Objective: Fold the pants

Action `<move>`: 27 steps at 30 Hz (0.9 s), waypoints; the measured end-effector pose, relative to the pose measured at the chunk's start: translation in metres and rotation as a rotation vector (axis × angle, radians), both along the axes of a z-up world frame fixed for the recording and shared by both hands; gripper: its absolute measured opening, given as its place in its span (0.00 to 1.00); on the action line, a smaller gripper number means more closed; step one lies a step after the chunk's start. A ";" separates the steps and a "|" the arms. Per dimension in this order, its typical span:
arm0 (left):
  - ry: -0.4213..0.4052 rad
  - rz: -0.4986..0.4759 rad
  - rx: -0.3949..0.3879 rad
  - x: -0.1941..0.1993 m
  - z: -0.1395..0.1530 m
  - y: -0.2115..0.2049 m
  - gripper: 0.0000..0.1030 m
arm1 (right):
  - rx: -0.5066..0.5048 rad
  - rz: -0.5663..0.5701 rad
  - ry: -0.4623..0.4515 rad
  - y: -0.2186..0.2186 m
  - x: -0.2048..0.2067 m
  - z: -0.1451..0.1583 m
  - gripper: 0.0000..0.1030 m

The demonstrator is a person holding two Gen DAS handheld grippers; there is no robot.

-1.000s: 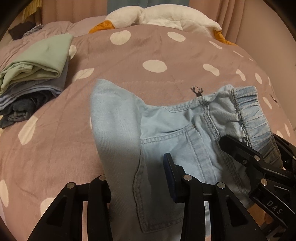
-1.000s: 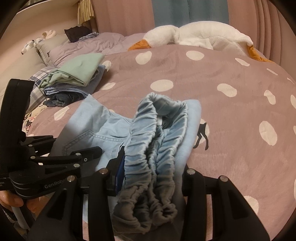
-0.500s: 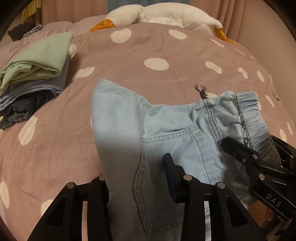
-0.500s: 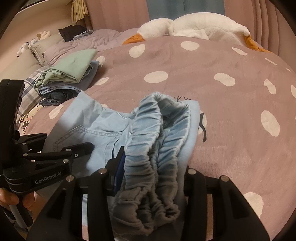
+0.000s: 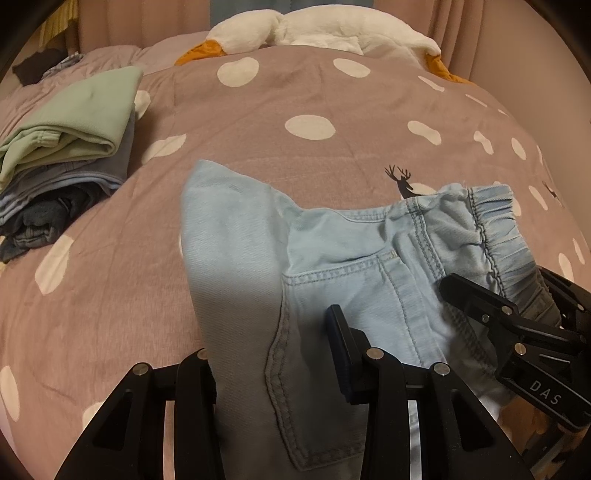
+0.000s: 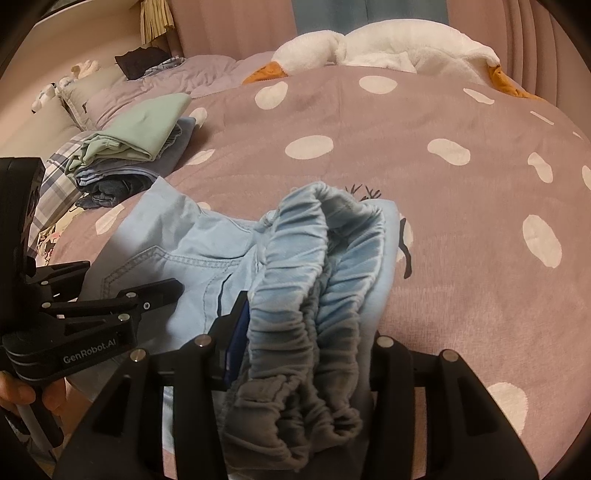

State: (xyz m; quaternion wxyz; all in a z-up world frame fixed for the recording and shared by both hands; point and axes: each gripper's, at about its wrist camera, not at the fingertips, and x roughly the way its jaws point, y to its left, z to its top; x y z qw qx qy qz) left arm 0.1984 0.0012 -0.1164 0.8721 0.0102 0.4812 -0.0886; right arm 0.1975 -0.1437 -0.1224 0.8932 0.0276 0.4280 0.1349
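Right wrist view, left hand-held gripper (image 6: 155,291) labelled "GenRobot.AI", pants (image 6: 192,254)

This is a bedroom in a home. A bed fills both views, covered by a mauve quilt (image 5: 240,122) with white spots and small black deer prints. At the far edge lies a white plush goose (image 6: 369,48) with an orange beak. On the far left a stack of folded clothes (image 5: 66,147) sits on the quilt, a pale green garment on top. Pink curtains (image 6: 229,26) hang behind, and pillows (image 6: 92,92) line the far left.
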 end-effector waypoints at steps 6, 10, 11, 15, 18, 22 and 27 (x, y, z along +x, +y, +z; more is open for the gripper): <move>-0.008 -0.015 0.013 0.000 0.001 -0.001 0.37 | 0.012 -0.003 0.011 -0.002 0.001 -0.003 0.47; -0.021 -0.029 0.023 0.000 0.000 -0.002 0.38 | 0.005 0.003 0.005 -0.001 0.000 -0.004 0.47; -0.022 -0.027 0.022 0.000 -0.001 -0.002 0.38 | 0.005 0.003 0.005 0.000 0.000 -0.005 0.47; -0.024 -0.028 0.021 0.000 -0.001 -0.002 0.38 | 0.010 -0.007 0.006 -0.001 -0.001 -0.007 0.48; -0.020 -0.025 0.012 0.000 -0.001 -0.001 0.39 | 0.010 -0.006 0.006 -0.001 -0.001 -0.007 0.48; -0.013 -0.019 -0.001 0.002 -0.002 0.001 0.41 | 0.013 -0.006 0.011 -0.002 0.001 -0.009 0.50; -0.013 -0.009 -0.006 0.004 -0.004 0.004 0.48 | 0.014 -0.004 0.011 -0.003 0.001 -0.009 0.51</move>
